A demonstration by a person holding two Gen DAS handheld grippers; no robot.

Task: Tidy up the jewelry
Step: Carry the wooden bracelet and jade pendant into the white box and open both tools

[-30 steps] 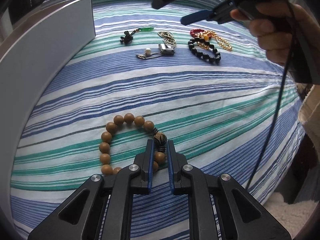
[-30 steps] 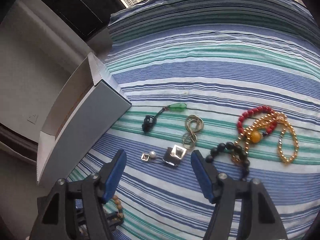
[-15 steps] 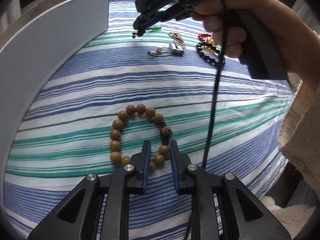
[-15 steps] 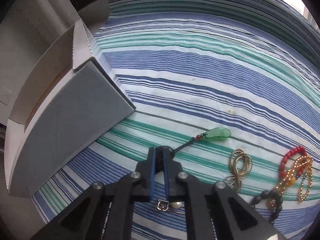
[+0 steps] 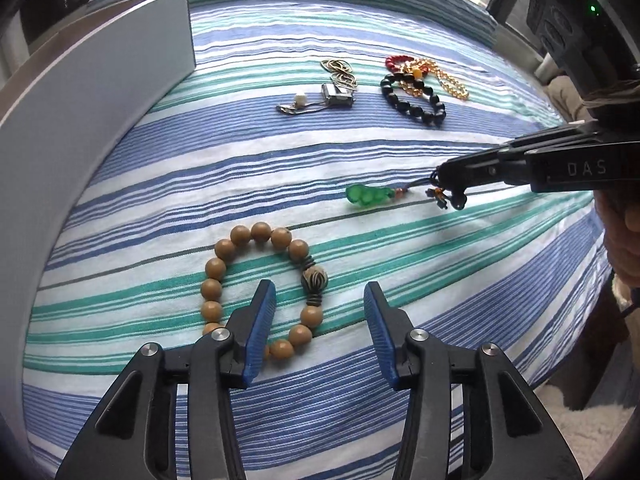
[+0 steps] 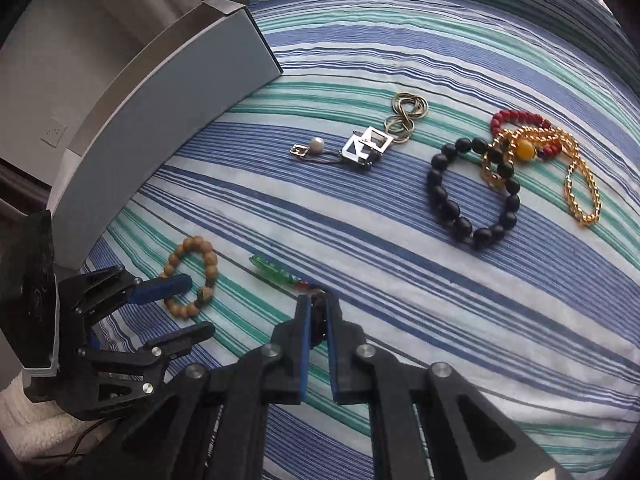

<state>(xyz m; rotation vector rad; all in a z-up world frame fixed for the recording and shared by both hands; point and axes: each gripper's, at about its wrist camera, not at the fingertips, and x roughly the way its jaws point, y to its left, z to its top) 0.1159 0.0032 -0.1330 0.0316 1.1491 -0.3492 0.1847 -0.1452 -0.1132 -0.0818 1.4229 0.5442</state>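
Observation:
A wooden bead bracelet (image 5: pixel 260 231) lies on the striped cloth (image 5: pixel 360 152) near its front edge. My left gripper (image 5: pixel 320 304) hovers over the bracelet with its jaws opening. The bracelet's right side, with the striped bead, sits between the pads, which do not press on it. My right gripper (image 6: pixel 316 304) is shut on the dark cord of a green pendant (image 6: pixel 272 272). The pendant (image 5: pixel 366 195) trails on the cloth just right of the wooden bracelet (image 6: pixel 191 243). The left wrist view shows the right gripper (image 5: pixel 448 184) coming in from the right. The left gripper (image 6: pixel 184 308) shows in the right wrist view.
A grey box (image 5: pixel 100 92) stands along the left. At the far side lie a black bead bracelet (image 5: pixel 400 100), a red bracelet (image 5: pixel 396 60) tangled with a gold chain (image 5: pixel 452 84), a silver square pendant (image 5: pixel 338 94) with a pearl, and gold rings (image 5: pixel 338 68).
My right gripper shut on the green pendant's cord in the far row and carried it near, beside the wooden bracelet. My left gripper's jaws spread apart over the wooden bracelet.

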